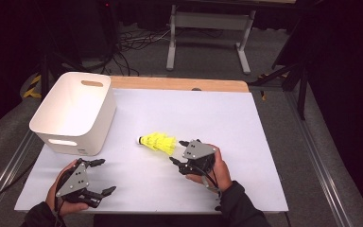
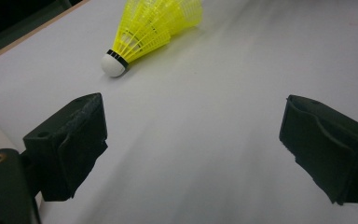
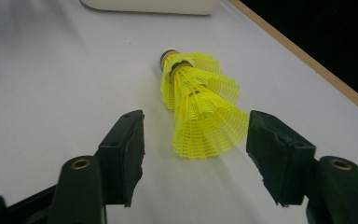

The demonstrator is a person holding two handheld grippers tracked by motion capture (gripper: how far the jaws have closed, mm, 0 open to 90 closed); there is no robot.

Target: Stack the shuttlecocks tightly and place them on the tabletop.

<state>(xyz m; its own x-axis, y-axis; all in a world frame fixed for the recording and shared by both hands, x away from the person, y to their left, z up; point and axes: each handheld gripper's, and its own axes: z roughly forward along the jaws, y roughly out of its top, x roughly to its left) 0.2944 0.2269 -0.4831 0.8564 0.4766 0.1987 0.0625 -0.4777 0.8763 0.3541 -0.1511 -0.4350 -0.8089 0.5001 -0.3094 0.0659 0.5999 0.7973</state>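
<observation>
On smooth white table (image 1: 246, 142), yellow mesh shuttlecocks (image 1: 158, 142)

The shuttlecocks (image 3: 200, 112) are bright yellow plastic mesh, nested, with a smooth white cap (image 2: 112, 64). The bin (image 1: 75, 111) looks like matt white plastic. The worktop (image 1: 246, 127) is smooth, matt white, edged in pale wood. Each tool's pads (image 3: 130, 154) look matt black and rubbery.

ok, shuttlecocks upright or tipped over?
Tipped: the yellow shuttlecock stack lies on its side on the white table, cork end toward the bin.
</observation>
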